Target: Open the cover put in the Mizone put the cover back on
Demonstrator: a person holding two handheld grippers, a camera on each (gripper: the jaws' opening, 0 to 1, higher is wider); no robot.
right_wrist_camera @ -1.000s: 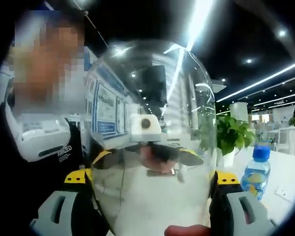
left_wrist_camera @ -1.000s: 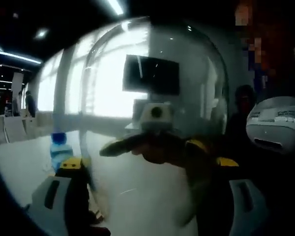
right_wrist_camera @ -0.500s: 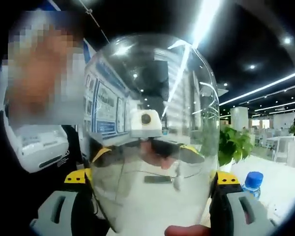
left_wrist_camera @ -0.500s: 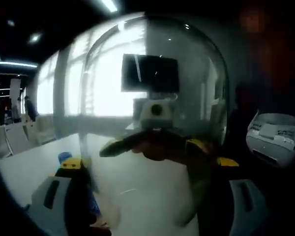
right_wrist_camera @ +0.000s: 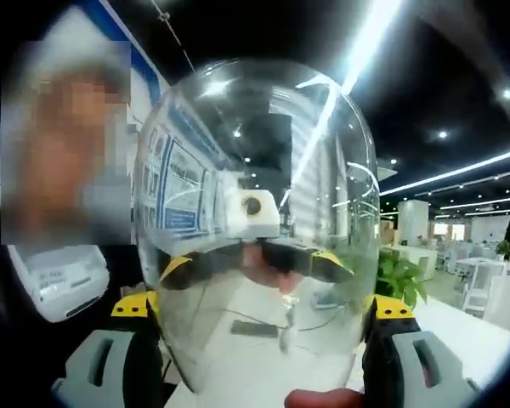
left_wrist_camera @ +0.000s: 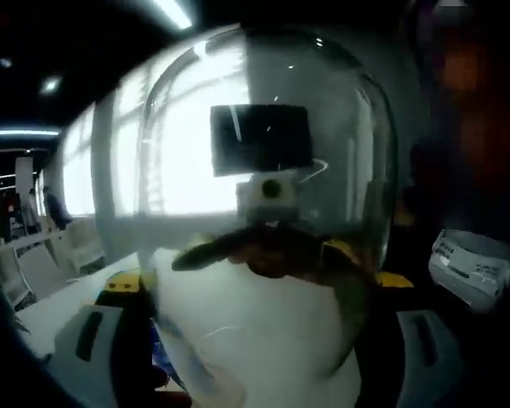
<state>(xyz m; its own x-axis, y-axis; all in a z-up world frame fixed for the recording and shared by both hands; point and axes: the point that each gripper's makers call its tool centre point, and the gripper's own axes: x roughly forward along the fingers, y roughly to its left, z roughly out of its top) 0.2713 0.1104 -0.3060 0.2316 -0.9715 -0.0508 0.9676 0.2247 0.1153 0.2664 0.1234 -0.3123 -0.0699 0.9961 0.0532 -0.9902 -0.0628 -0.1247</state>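
A clear dome-shaped cover (left_wrist_camera: 263, 170) is held up in the air, with my left gripper (left_wrist_camera: 258, 280) shut on its sides. In the right gripper view the same cover (right_wrist_camera: 255, 153) sits between the jaws of my right gripper (right_wrist_camera: 263, 304), which is shut on it from the opposite side. Through the clear wall of the cover, each view shows the other gripper's yellow-tipped jaws, blurred. A fingertip (right_wrist_camera: 323, 398) shows at the bottom edge of the right gripper view.
A white table (right_wrist_camera: 459, 331) runs below, with a dark flat object (right_wrist_camera: 253, 328) lying on it. A green plant (right_wrist_camera: 399, 276) and white chairs (right_wrist_camera: 493, 293) stand beyond. The person stands close behind the cover with a white device (right_wrist_camera: 59, 280) at the chest.
Both views have tilted upward with the cover still held. The blue-capped bottle on the table has slid down out of both pictures.
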